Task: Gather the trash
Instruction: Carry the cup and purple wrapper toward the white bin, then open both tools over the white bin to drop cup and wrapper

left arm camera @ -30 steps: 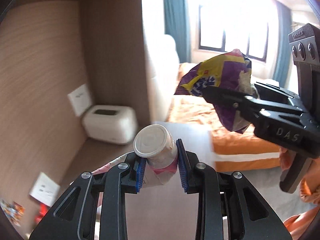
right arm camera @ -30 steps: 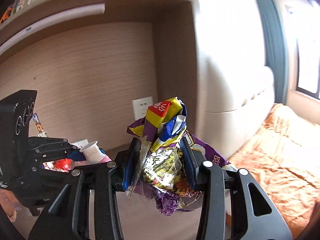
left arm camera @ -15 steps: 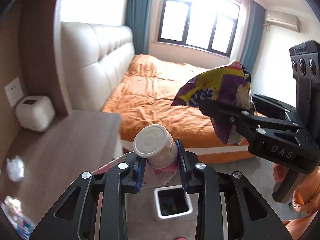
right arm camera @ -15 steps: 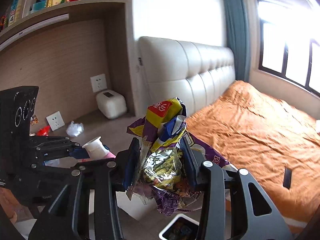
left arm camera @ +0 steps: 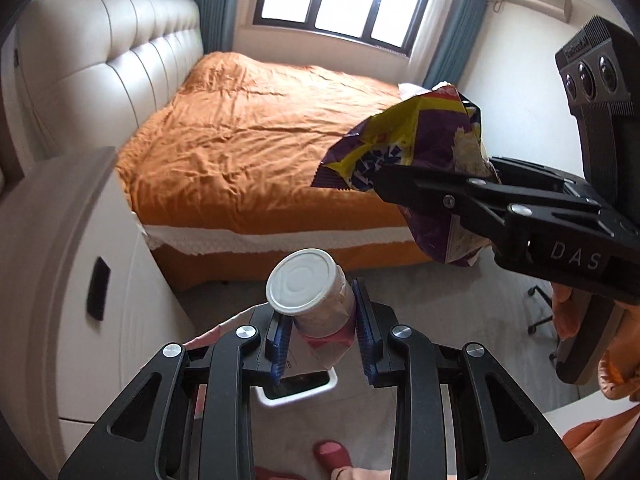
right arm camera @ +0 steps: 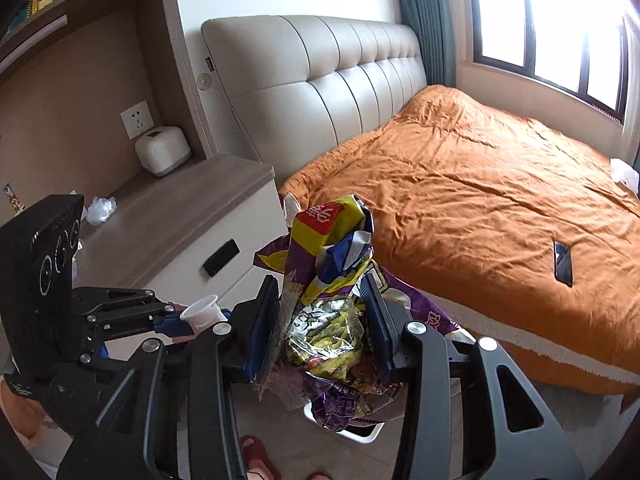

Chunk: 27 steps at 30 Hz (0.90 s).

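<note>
My left gripper [left arm camera: 320, 334] is shut on a small white and pink yogurt bottle [left arm camera: 310, 298], its round base toward the camera. It hangs over a white trash bin [left arm camera: 296, 388] on the floor, mostly hidden behind the fingers. My right gripper [right arm camera: 322, 320] is shut on a bundle of crumpled purple and yellow snack wrappers [right arm camera: 328, 312]. The wrappers [left arm camera: 416, 152] show up right in the left wrist view. The bin's rim [right arm camera: 360, 434] shows below the wrappers. The bottle [right arm camera: 202, 314] shows left in the right wrist view.
An orange bed [right arm camera: 480, 200] with a padded headboard fills the right. A phone [right arm camera: 563, 263] lies on it. A white nightstand [left arm camera: 52, 280] stands left, with a crumpled white scrap [right arm camera: 101, 209] and a tissue box [right arm camera: 162, 155] on top. A red slipper [left arm camera: 332, 454] is on the floor.
Both grippers have swung away from the nightstand shelf toward the bed and tilted down. The bin now sits under them. Both loads stay held.
</note>
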Each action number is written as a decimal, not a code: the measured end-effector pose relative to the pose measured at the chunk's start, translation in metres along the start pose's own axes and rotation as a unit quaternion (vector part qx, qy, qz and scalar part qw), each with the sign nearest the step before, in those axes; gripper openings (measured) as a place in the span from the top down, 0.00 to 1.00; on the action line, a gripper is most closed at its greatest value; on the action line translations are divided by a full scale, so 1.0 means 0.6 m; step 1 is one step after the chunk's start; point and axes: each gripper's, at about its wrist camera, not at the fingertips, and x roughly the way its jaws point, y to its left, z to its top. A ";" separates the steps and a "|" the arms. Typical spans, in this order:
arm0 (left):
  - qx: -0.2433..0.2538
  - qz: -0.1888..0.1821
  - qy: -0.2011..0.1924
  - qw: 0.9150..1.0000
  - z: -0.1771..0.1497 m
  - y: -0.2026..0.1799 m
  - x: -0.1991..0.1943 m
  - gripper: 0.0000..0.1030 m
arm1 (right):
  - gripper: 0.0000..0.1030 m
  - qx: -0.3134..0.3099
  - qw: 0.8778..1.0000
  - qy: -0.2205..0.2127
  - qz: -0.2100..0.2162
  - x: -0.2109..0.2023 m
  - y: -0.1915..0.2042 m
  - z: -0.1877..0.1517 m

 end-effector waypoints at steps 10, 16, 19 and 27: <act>0.024 -0.060 0.077 0.995 -0.112 0.034 0.223 0.72 | 0.57 0.019 0.996 0.083 0.008 0.195 -0.065 -0.106; 0.040 -0.100 0.117 0.987 -0.202 0.056 0.383 0.72 | 0.57 0.034 0.989 0.144 0.028 0.354 -0.101 -0.202; 0.050 -0.114 0.128 0.984 -0.240 0.068 0.439 0.72 | 0.57 0.052 0.983 0.172 0.042 0.424 -0.123 -0.256; 0.044 -0.134 0.139 0.980 -0.311 0.095 0.516 0.05 | 0.04 0.035 0.972 0.225 0.052 0.543 -0.142 -0.370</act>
